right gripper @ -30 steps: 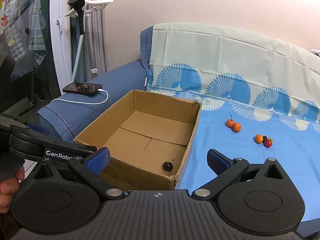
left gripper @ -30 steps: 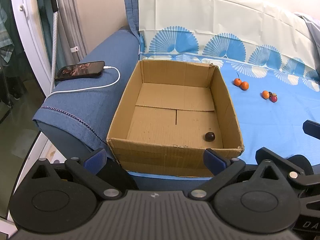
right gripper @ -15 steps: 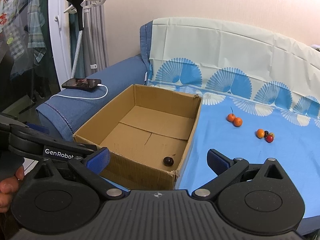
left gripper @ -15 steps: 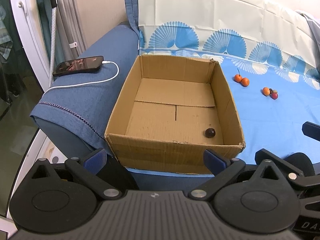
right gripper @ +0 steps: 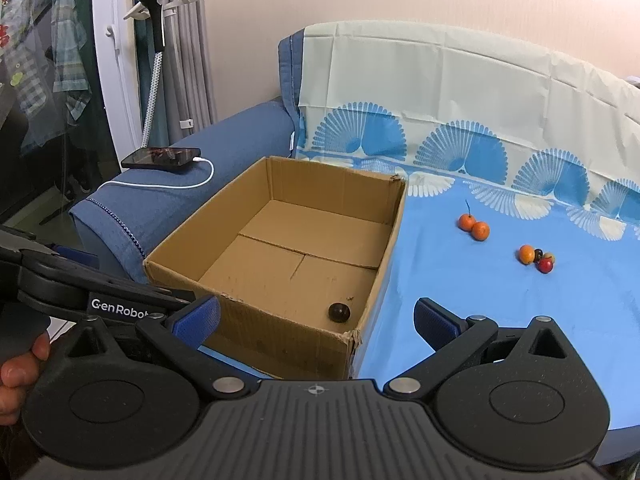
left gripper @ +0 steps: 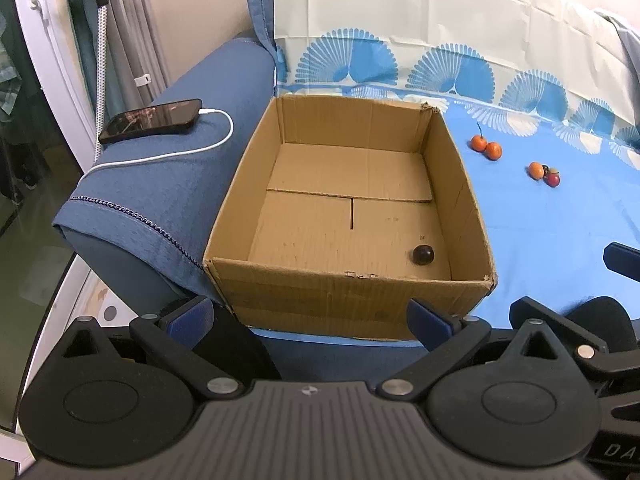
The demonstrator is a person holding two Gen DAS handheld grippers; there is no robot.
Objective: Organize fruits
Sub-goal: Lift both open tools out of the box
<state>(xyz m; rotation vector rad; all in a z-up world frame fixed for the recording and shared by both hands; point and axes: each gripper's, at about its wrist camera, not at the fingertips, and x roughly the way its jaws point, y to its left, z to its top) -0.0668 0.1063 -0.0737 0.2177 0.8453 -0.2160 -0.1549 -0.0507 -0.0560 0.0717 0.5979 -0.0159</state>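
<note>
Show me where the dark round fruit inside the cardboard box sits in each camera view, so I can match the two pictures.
Left wrist view: the dark round fruit lies on the box floor in the near right corner, right of picture centre.
Right wrist view: the same fruit lies in the near right corner, just below picture centre.
Shared landmark: the cardboard box, with its frayed near right corner close to the fruit in both views.

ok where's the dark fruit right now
The dark fruit lies on the floor of the cardboard box, in its near right corner, seen in both wrist views; the orange fruits sit apart on the blue sheet.
</note>
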